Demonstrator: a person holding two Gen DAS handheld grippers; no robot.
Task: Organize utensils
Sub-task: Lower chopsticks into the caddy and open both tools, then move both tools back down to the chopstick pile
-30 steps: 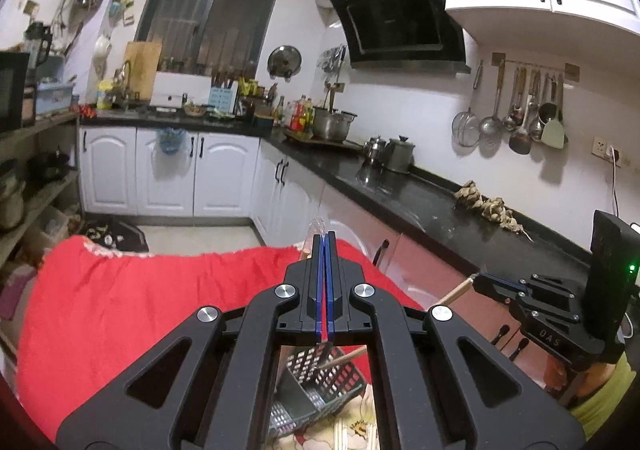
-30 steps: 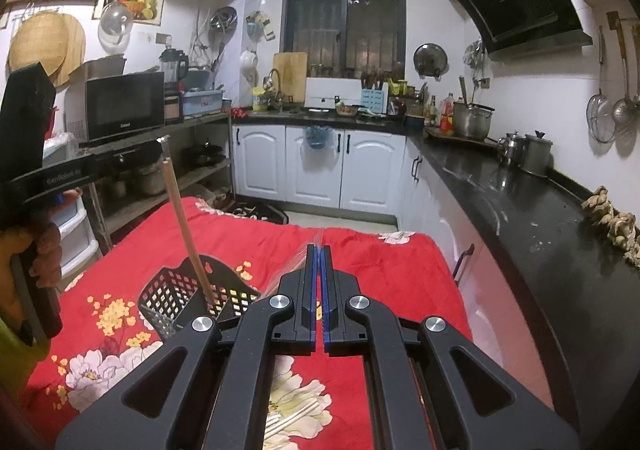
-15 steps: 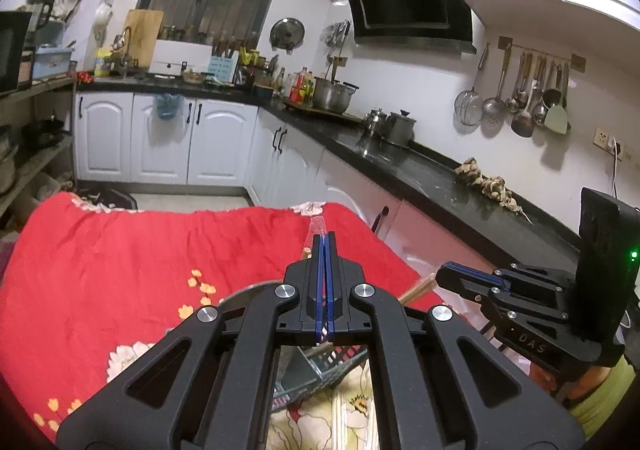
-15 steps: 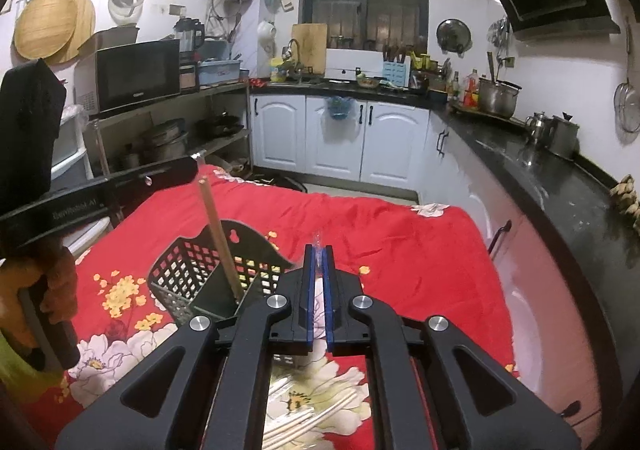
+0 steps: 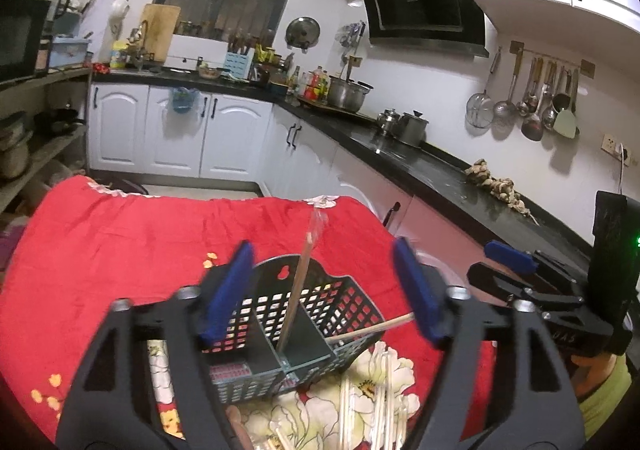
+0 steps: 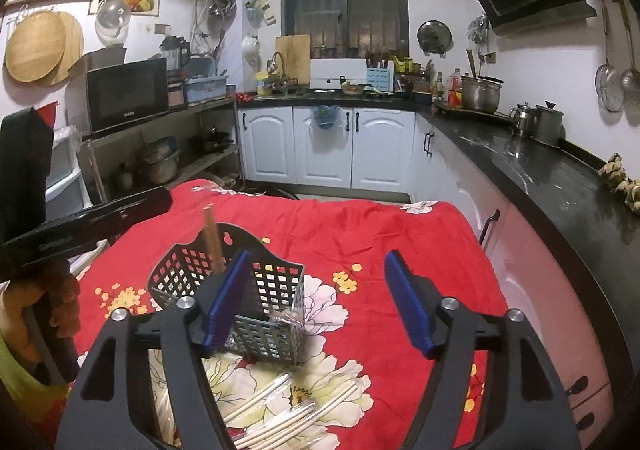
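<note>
Opening jaws on both grippers, nothing pinched, chopstick [image 5: 295, 302] standing in basket [image 5: 340, 302]

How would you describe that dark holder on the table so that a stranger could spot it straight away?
Start at the table under the red flowered cloth. Near its front stands a dark plastic basket with grid-pattern walls, divided into compartments, with a wooden chopstick standing in it. The pale wrapped chopsticks lie flat and loose on the cloth before it; the basket alone stands upright.
</note>
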